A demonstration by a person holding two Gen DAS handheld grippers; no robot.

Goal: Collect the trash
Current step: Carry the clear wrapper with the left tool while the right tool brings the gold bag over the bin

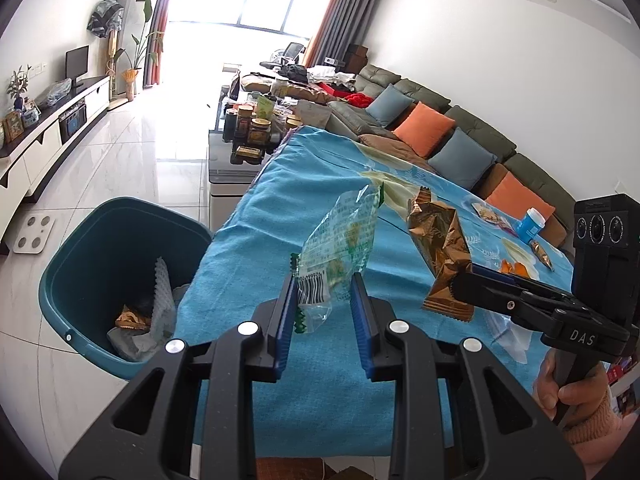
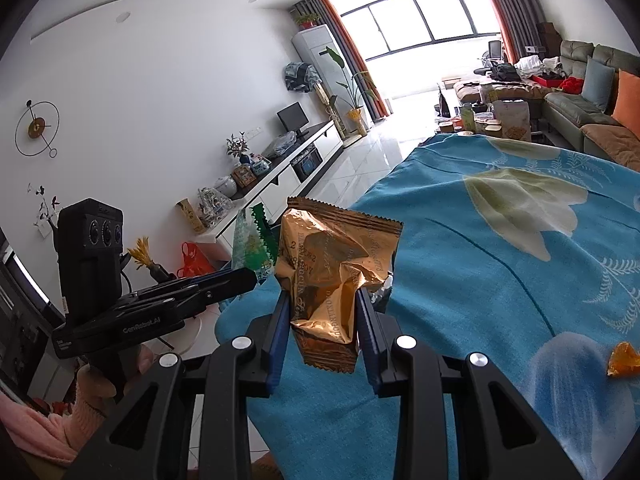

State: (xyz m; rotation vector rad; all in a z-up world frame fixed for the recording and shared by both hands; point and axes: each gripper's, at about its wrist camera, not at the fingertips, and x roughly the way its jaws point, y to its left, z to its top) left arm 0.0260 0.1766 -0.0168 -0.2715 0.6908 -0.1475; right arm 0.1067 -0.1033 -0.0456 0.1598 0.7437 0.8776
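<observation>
Left tool (image 1: 323,280) pinches a clear green-printed wrapper (image 1: 340,240) between its blue pads; the wrapper stands upright, long axis running from the pads toward the upper centre of the left-wrist frame, barcode end low, top edge free. Right tool (image 2: 323,300) pinches a crumpled gold foil wrapper (image 2: 332,280) — long axis likewise upright, serrated seal edge at the top, lower end hanging below the pads.

Both wrappers are held above the tabletop (image 1: 320,184), which carries a blue floral cloth. The cloth's edge runs diagonally from lower centre to upper centre of the left-wrist frame. Just beyond that edge, at lower left, stands a teal bin (image 1: 80,248), mouth open, with paper and a gold wrapper already inside. The clear wrapper sits over the cloth near this edge, not yet over the bin.

In the left-wrist frame the right tool enters from the right, its gold wrapper just beside the clear one — the two apart. White tiled floor (image 1: 132,160) beyond the bin lies open. An orange peel piece (image 2: 624,358) rests on the cloth at right in the right-wrist frame.
</observation>
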